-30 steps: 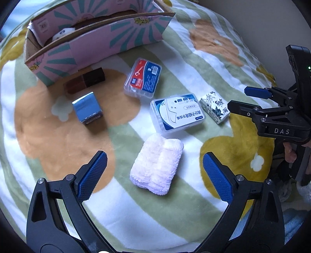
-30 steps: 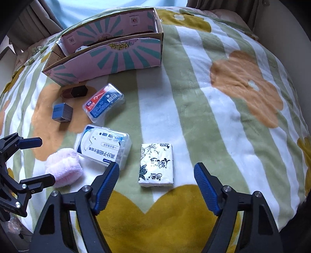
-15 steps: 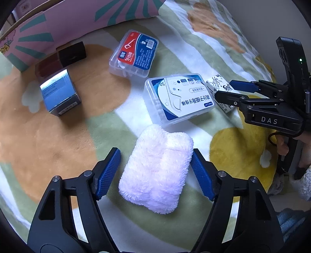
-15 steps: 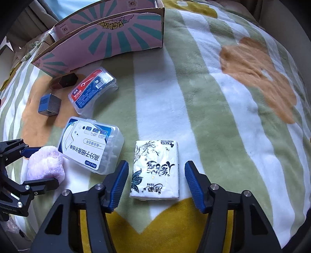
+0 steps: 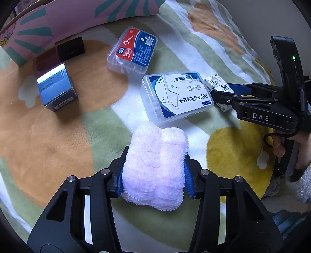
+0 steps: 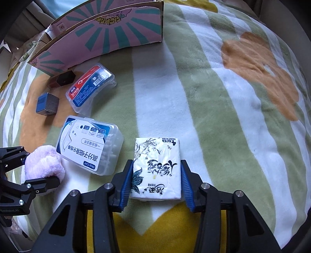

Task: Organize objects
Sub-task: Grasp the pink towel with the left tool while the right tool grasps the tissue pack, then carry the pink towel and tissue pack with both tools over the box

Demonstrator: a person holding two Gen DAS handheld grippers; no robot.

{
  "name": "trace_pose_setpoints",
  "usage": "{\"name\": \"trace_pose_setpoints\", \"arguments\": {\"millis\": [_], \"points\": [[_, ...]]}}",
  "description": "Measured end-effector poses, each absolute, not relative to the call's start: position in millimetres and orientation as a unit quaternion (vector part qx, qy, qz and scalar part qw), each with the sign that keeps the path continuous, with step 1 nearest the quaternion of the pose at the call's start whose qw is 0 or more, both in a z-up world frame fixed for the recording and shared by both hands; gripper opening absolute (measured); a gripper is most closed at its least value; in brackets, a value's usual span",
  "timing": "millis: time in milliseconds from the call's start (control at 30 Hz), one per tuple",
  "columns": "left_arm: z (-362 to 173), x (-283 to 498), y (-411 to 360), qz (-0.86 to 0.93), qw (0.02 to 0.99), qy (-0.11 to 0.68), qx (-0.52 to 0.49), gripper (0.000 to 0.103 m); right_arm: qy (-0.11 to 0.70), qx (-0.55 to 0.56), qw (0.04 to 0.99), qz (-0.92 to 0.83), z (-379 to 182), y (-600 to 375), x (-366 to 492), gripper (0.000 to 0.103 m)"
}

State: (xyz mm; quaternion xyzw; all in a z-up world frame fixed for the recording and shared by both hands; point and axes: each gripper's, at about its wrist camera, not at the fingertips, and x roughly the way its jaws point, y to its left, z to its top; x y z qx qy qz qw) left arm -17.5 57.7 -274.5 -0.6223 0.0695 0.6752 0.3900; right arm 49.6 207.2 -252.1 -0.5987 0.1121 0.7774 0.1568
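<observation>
— What's underneath everything?

— A plush blanket [image 6: 194,97], spread over what looks like a bed, striped in sage green and white.

— Any pattern besides the stripes?

— Big flowers. An orange flower [image 6: 258,74] with a small white centre lies toward the right, another orange bloom [image 5: 48,140] fills the left, and a mustard-yellow flower [image 6: 175,223] sits at the near edge.

— And beyond the blanket?

— A plain greyish wall [image 5: 262,19] behind the far edge. Beige folds of curtain [image 6: 31,9] show at the upper left corner. Low on the right there's a bit of blue fabric [image 5: 287,220]; I can't tell what it belongs to.
</observation>
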Motion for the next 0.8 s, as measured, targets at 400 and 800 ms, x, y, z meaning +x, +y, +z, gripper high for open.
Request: {"name": "trace_pose_setpoints", "arguments": {"millis": [400,800], "points": [[-194.6,-38.8,37.9,0.718,0.356,-0.004,-0.598,0.043,0.091,-0.575,0.143,0.8,-178.6,198.6,35.4,0.042],[-72.5,-58.5,10.3,0.808,0.245,-0.04,-0.535,0.043,0.055,-0.526,0.101,0.842,-73.4,178.0,-1.9,0.042]]}}
